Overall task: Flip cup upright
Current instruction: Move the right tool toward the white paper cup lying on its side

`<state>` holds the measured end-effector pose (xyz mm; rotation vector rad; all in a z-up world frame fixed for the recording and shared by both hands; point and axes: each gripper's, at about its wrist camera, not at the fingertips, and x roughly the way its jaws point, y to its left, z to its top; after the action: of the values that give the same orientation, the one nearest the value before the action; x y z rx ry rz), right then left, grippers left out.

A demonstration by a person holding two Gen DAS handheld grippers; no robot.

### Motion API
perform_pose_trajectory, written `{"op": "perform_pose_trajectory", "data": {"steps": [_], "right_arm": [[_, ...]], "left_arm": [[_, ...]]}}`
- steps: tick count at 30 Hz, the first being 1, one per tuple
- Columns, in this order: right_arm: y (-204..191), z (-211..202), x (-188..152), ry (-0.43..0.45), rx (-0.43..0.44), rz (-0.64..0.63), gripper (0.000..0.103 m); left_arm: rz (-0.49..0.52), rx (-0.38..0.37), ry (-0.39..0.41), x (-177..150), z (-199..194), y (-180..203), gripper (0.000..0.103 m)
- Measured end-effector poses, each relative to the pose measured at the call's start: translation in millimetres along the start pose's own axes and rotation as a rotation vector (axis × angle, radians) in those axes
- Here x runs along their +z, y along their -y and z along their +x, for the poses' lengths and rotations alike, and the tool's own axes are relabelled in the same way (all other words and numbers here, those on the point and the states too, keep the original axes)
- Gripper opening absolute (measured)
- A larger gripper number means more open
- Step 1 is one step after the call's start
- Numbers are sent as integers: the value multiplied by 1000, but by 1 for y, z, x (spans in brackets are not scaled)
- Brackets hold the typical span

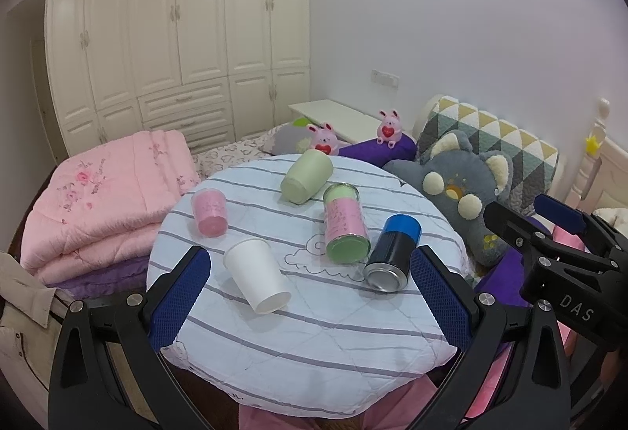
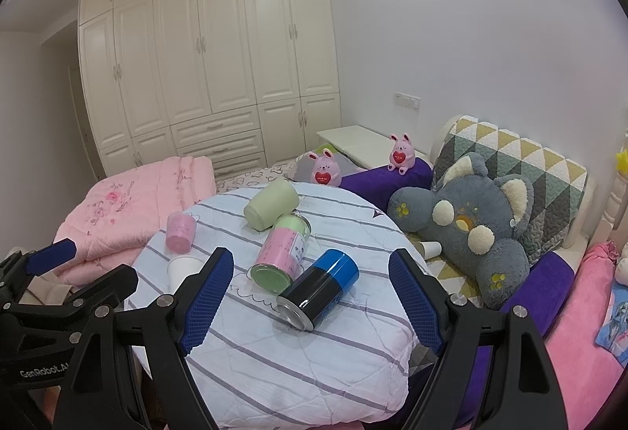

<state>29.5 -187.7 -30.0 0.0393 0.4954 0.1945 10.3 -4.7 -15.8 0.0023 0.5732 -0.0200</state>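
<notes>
Several cups and cans lie on their sides on a round table (image 1: 314,347) with a striped cloth. A white paper cup (image 1: 257,280) lies nearest my left gripper (image 1: 310,296), which is open and empty just in front of it. A small pink cup (image 1: 210,212), a green cup (image 1: 307,175), a pink-and-green can (image 1: 345,228) and a blue-black can (image 1: 392,253) lie around it. My right gripper (image 2: 310,308) is open and empty, with the blue-black can (image 2: 320,288) between its fingers in view. The white paper cup (image 2: 181,270) shows partly behind its left finger.
A folded pink quilt (image 1: 106,194) lies left of the table. A grey plush toy (image 1: 467,190), a patterned cushion (image 1: 498,139) and two pink bunny toys (image 1: 324,139) sit behind and right. A small paper cup (image 2: 429,248) lies by the plush. A wardrobe (image 1: 176,30) stands at the back.
</notes>
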Motion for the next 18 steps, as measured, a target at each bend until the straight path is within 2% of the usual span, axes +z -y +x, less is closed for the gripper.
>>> {"op": "perform_pose_trajectory", "data": {"steps": [18], "right_arm": [[21, 17, -3, -58, -42, 39, 83]], "left_arm": [[52, -47, -86, 1, 39, 22, 103]]}}
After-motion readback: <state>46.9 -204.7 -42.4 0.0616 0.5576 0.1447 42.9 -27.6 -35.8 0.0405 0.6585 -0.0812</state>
